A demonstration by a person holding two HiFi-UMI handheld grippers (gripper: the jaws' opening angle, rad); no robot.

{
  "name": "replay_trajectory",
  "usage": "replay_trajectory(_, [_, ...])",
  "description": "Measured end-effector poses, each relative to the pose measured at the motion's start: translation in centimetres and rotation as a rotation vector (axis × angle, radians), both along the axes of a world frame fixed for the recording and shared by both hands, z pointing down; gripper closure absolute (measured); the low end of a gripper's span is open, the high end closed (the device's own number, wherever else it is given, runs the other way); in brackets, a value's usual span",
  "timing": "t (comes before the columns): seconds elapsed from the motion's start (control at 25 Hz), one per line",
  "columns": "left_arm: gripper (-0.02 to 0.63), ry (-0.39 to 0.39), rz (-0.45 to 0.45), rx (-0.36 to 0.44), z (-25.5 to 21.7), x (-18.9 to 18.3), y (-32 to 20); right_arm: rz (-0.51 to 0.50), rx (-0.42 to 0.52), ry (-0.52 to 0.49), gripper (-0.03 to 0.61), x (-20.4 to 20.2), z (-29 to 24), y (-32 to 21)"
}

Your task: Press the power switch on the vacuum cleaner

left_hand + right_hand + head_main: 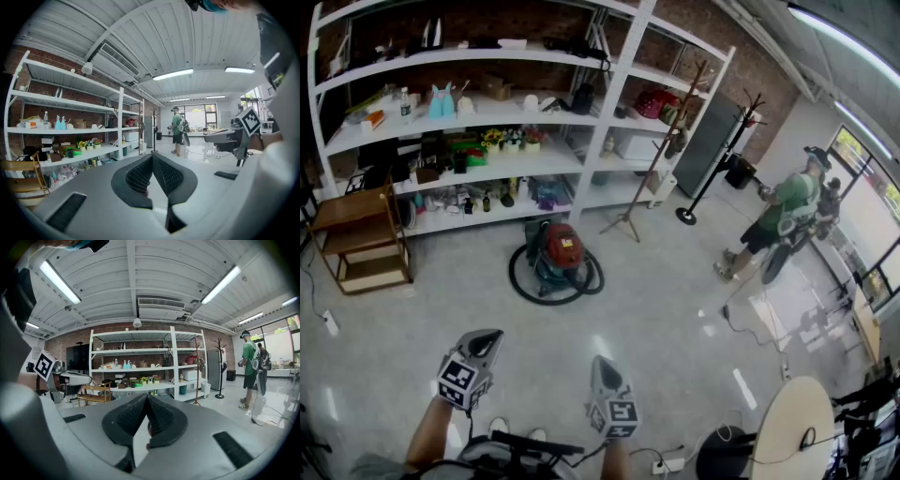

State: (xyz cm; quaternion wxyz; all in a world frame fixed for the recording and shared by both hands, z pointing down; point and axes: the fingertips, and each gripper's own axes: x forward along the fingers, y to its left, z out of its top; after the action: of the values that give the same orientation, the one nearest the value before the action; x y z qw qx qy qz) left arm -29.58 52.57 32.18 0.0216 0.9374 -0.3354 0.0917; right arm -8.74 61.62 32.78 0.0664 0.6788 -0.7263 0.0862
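The vacuum cleaner (556, 257) has a red top and a teal body. It stands on the floor in front of the white shelves, with its black hose (525, 284) coiled around it. Both grippers are held low and well short of it, pointing towards it. My left gripper (491, 337) is shut and empty; in the left gripper view its jaws (152, 157) meet at the tip. My right gripper (599, 362) is also shut on nothing, and its jaws (146, 397) touch. Neither gripper view shows the vacuum cleaner.
White shelving (609, 122) full of small items lines the back wall. A wooden rack (354, 238) stands at the left. A tripod stand (649, 167) and a coat stand (712, 159) are at the right, a person (783, 220) beyond them. A round table (794, 429) sits at the near right.
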Motion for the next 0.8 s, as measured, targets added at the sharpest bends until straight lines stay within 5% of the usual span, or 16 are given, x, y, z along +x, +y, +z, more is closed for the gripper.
replay_trajectory(0.8, [0.604, -0.004, 0.0, 0.021, 0.2, 3.3, 1.2, -0.014, 0.056, -0.051, 0.566, 3.3, -0.3, 1.1])
